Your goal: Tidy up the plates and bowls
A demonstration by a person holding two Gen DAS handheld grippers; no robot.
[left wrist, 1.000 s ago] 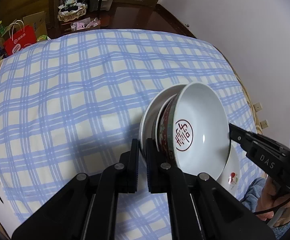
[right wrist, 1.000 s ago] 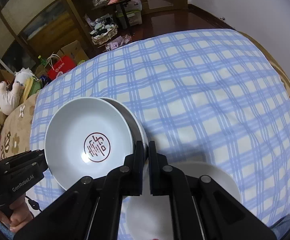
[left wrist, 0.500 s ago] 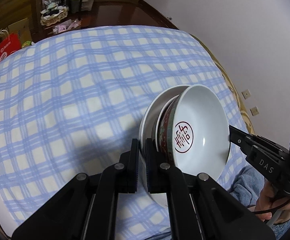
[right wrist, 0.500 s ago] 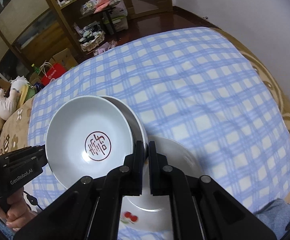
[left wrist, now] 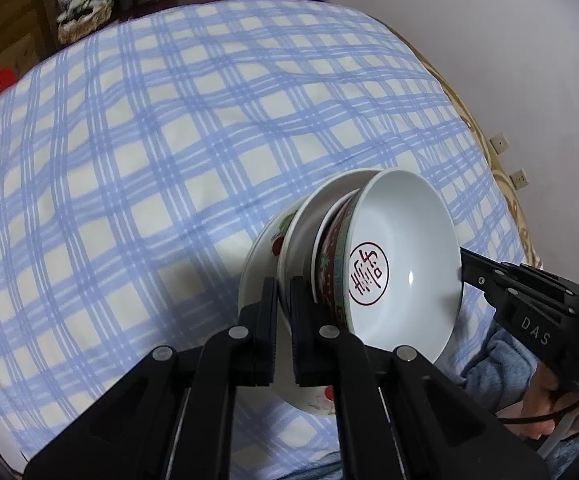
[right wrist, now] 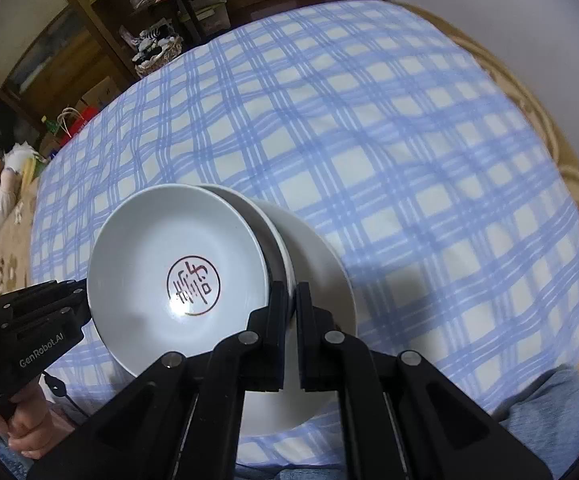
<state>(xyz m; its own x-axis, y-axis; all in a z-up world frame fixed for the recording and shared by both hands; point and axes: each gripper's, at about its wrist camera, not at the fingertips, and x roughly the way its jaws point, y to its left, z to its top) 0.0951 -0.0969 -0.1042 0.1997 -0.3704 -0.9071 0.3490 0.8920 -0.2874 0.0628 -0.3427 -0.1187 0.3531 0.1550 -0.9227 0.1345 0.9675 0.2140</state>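
A white bowl (left wrist: 405, 248) with a red character inside and a red patterned outside sits tilted in a shallow white plate (left wrist: 303, 236). My left gripper (left wrist: 284, 286) is shut on that plate's rim. My right gripper (right wrist: 292, 294) is shut on the opposite rim, next to the bowl (right wrist: 161, 248). Each view also shows the other gripper at the stack's far side: the right gripper (left wrist: 465, 268) and the left gripper (right wrist: 83, 298). Under the held stack lies a larger cherry-patterned plate (left wrist: 259, 264) on the cloth, also in the right wrist view as the large plate (right wrist: 329, 264). I cannot tell whether the stack touches it.
A blue checked cloth (left wrist: 149, 160) covers the wide surface. A white wall with sockets (left wrist: 519, 178) runs along the right. Wooden shelves and boxes (right wrist: 161, 20) stand beyond the far edge. A person's blue-trousered knees (right wrist: 549, 412) are at the near edge.
Both grippers carried the plate and bowl together across the cloth toward the near edge. The cherry plate, before at the stack's side, now lies under it.
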